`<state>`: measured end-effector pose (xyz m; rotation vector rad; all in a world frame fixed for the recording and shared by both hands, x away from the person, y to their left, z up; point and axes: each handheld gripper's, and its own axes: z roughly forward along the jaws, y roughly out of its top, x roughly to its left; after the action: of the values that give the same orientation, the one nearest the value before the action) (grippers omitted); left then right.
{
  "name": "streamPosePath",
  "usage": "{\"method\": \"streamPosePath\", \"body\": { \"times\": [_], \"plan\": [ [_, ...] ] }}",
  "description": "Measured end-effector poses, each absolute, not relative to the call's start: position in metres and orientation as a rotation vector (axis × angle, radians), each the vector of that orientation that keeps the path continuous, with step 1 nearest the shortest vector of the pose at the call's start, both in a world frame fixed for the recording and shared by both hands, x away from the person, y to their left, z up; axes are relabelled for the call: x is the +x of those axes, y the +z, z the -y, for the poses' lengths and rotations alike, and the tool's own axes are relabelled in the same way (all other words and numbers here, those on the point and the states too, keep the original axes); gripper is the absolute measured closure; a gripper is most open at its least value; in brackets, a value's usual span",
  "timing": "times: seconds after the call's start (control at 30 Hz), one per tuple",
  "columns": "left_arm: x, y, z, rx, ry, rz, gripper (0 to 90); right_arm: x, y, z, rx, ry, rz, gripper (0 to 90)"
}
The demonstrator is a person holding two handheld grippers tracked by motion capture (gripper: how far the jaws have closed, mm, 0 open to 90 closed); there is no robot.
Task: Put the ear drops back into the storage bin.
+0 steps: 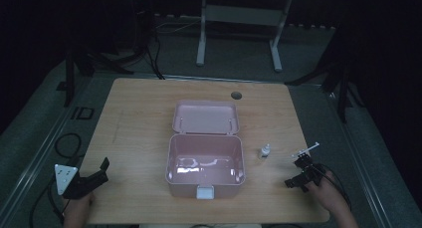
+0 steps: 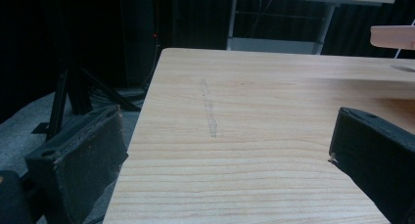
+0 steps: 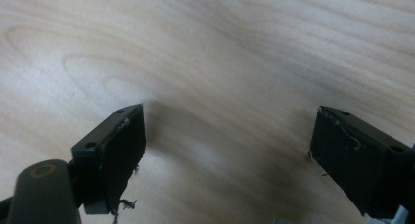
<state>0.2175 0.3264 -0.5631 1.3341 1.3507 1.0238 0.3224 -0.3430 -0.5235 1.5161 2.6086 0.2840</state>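
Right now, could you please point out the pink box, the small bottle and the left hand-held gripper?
Pink box (image 1: 171,161): high view, left wall.
Small bottle (image 1: 264,152): high view, body.
Left hand-held gripper (image 1: 101,171): high view, between its fingertips.

Open box (image 1: 205,163) at desk (image 1: 134,123) centre, nearer front edge, lid lying behind it. Small bottle (image 1: 264,151) just right of box. Left tongs (image 1: 97,174) near front-left corner; right tongs (image 1: 298,175) near front-right corner.

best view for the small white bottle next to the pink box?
High view: the small white bottle stands whole on the table, right of the open pink box. The gripper views give bare wood, no bottle.
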Motion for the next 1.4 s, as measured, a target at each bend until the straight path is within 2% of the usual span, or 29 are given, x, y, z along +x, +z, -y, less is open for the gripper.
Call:
{"method": "streamPosePath", "body": {
  "times": [0.53,0.8,1.4],
  "plan": [
    [0.218,-0.563,-0.326,1.335,1.022,-1.352,0.4,0.329,-0.511,0.329,1.351,-0.091,-2.907,13.0],
    [0.218,-0.563,-0.326,1.335,1.023,-1.351,0.5,0.339,-0.507,0.321,1.312,0.015,-2.926,12.2],
    [0.218,-0.563,-0.326,1.339,1.02,-1.349,0.5,0.37,-0.494,0.307,1.206,-0.015,-2.935,11.1]
  ]
}}
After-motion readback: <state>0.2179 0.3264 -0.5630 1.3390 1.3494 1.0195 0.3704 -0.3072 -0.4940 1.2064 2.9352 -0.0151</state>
